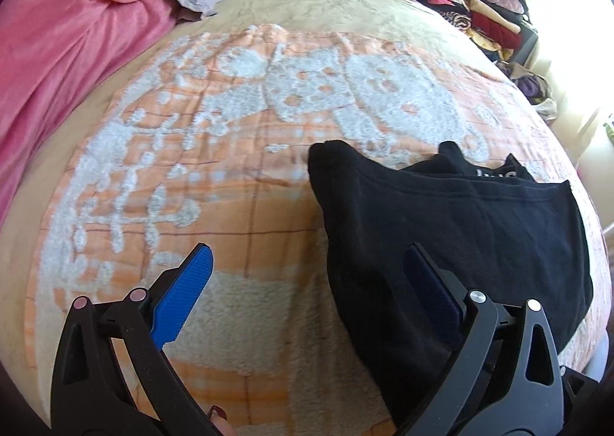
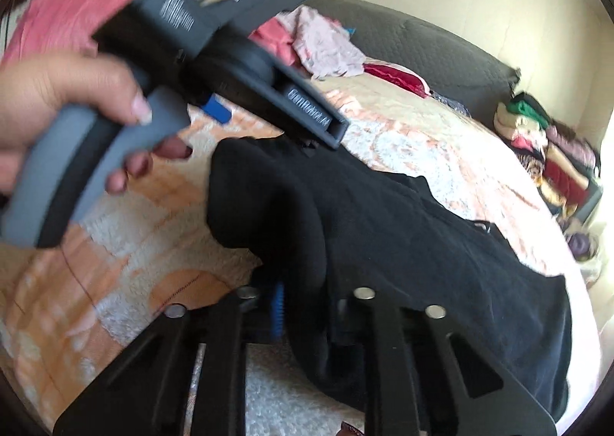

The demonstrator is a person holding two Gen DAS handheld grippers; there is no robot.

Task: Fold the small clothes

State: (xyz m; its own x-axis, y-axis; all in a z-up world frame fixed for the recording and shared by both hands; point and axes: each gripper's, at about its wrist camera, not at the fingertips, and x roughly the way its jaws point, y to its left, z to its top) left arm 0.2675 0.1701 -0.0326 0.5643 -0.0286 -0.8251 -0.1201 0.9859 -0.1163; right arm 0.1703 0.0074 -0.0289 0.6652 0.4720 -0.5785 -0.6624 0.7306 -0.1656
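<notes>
Left gripper sat low in the frame with its fingers spread wide, nothing between them, right pad over the black shirt. Right gripper was at the bottom of its own blurry view, shirt bunched over its fingers, so can't tell if it was pinching. Shirt lay lower right on the orange blanket. Pink sheet upper left, clothes stack upper right.

The left gripper has raised letters on its side, too blurry to read for sure. The black shirt has white letters at its far edge, mostly hidden.
</notes>
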